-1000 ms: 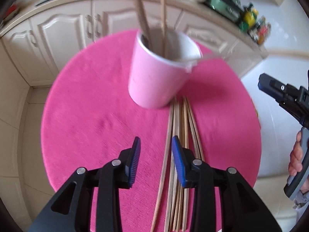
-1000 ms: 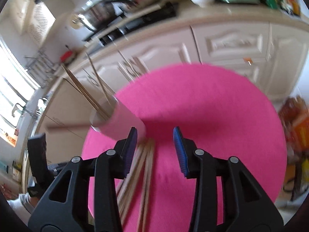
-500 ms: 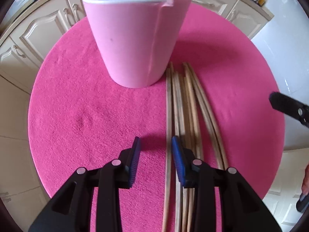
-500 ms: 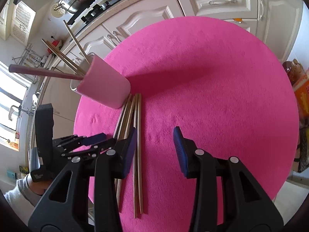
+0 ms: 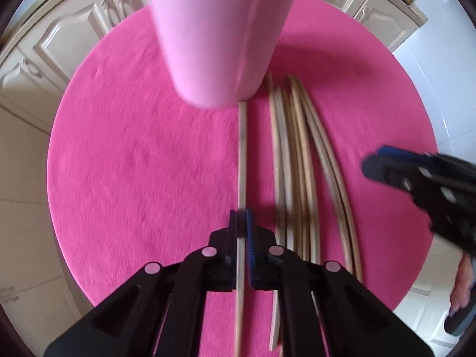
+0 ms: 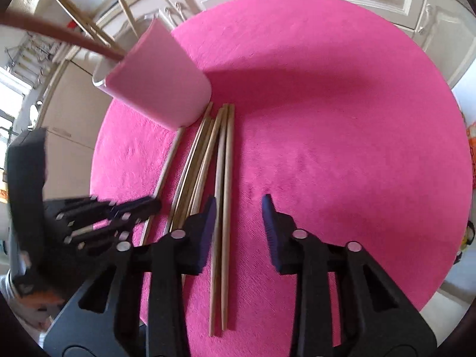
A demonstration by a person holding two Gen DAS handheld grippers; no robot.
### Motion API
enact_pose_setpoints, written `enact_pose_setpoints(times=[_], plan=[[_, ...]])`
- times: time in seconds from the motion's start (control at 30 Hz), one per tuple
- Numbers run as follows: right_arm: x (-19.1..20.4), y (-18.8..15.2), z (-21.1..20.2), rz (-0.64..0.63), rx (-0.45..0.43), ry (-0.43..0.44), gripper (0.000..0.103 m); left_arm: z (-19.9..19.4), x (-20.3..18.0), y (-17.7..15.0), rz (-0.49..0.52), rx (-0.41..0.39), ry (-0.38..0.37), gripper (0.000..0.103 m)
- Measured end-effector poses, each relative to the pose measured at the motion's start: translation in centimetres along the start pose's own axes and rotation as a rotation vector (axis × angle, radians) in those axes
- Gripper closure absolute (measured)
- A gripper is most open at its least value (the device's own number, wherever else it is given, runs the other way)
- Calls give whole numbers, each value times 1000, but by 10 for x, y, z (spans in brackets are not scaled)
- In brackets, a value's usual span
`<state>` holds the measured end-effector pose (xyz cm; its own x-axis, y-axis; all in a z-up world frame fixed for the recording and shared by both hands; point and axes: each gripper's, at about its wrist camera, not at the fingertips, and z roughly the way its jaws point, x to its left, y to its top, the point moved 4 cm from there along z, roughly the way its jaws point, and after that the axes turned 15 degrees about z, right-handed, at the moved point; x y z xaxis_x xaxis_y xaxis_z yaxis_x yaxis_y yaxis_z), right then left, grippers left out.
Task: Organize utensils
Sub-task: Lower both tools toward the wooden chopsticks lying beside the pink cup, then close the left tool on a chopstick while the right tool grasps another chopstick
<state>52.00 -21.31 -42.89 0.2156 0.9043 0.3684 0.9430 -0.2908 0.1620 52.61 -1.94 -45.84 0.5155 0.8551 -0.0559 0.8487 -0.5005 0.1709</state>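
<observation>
Fingers of the left gripper (image 5: 241,223) pinch one chopstick (image 5: 242,154), separating it from the bundle (image 5: 297,163); right gripper (image 6: 238,223), narrowing, straddles another pair (image 6: 223,208).

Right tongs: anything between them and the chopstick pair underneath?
Nothing visible. The right tongs hang open over the rightmost chopstick pair, which lies bare on the pink mat; jaws have just been closing.

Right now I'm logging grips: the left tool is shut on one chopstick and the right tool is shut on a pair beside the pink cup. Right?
Not quite. The right tool is open, as the right wrist view shows: its pads straddle the pair without pressing. The left tool is shut on one chopstick, beside the pink cup.
</observation>
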Motion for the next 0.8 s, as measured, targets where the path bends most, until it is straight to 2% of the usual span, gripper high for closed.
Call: enact_pose_setpoints(times=[0.07,0.3,0.7,0.8], plan=[[3,1,6,-8,7,-23,79,-2,6,-11,-35,1,-27,97],[14,5,22,-54,29,-94,85,-5,33,-27,-124,-11,-35,98],[26,17,39,-102,52,-192,87,-24,60,-34,-172,-58,-48,98],[29,18,39,-126,43,-221,94,-31,57,-30,-172,-65,-45,98]])
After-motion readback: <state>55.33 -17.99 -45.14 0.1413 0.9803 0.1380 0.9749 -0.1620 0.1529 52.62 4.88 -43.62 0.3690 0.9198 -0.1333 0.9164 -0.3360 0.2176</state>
